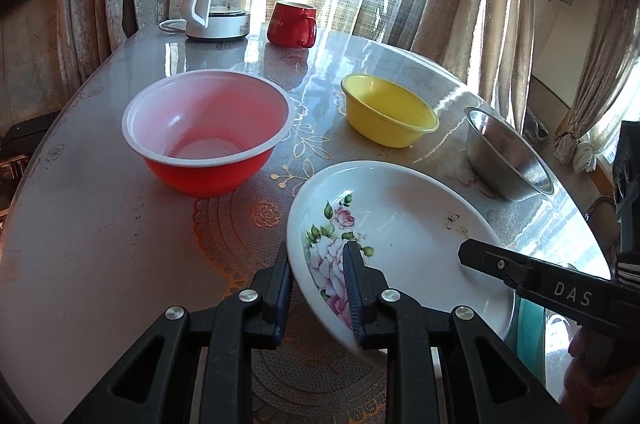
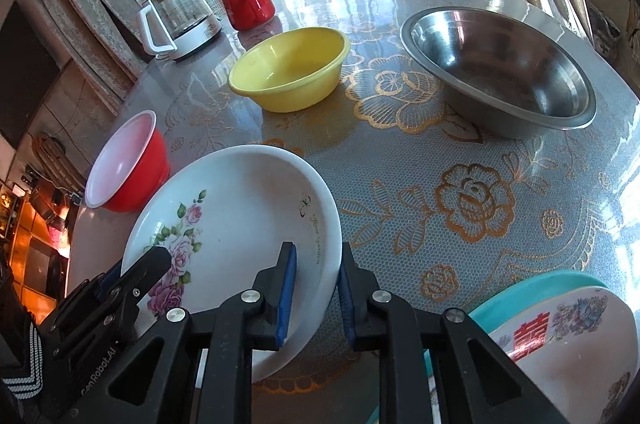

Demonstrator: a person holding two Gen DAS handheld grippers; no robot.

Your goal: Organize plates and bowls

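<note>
Tilting up off the table (image 2: pixel 500 224), the oval floral plate (image 1: pixel 404 236) has its rim straddled by both the left gripper (image 1: pixel 318 288) and right gripper (image 2: pixel 316 294), long axis spanning them.

— Where is the floral plate (image 2: pixel 240 224) being kept on the table (image 2: pixel 540 184)?

— Nearest; three bowls are being kept behind it, kettle (image 2: pixel 176 20) and mug (image 2: pixel 248 4) farthest.

The white floral plate (image 2: pixel 240 224) looks like glazed ceramic, glossy and smooth. Beyond it, the steel bowl (image 2: pixel 504 64) is brushed, reflective metal. The yellow bowl (image 2: pixel 288 68) and red bowl (image 2: pixel 128 164) look like smooth plastic. The table (image 2: pixel 440 184) carries a shiny clear cover over lace-patterned cloth.
</note>
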